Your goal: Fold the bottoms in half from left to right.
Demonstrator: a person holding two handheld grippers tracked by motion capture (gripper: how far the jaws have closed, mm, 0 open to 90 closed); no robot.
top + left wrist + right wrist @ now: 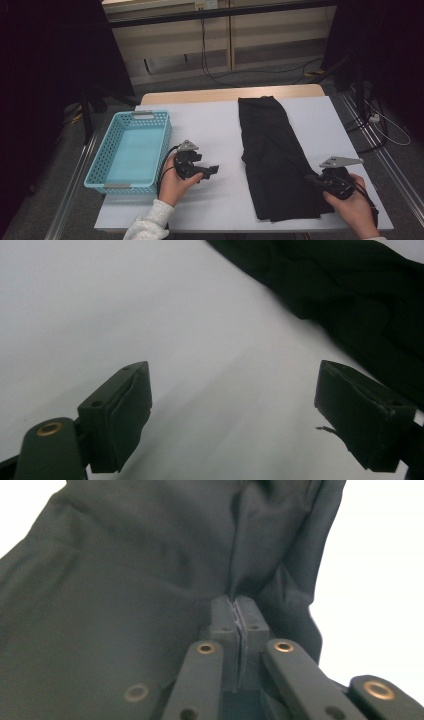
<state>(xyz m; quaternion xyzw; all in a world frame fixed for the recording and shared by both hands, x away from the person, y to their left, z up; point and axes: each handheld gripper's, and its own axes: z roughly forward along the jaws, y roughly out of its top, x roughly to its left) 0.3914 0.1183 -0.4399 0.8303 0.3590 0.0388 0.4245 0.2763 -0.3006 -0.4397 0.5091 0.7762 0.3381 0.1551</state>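
Two jaws of the right gripper are pressed flat together at the centre of the right gripper view, with a thin ridge of the black fabric garment pinched between them. In the high view that gripper sits at the lower right, at the near right edge of the garment, which lies as a long folded strip down the middle of the white table cover. The left gripper has its jaws spread wide over bare white surface, holding nothing, the cloth at the upper right of its view. The light blue perforated plastic basket at the left holds nothing. Judging by this, folding is partly done; further folds and the move to the basket likely remain.
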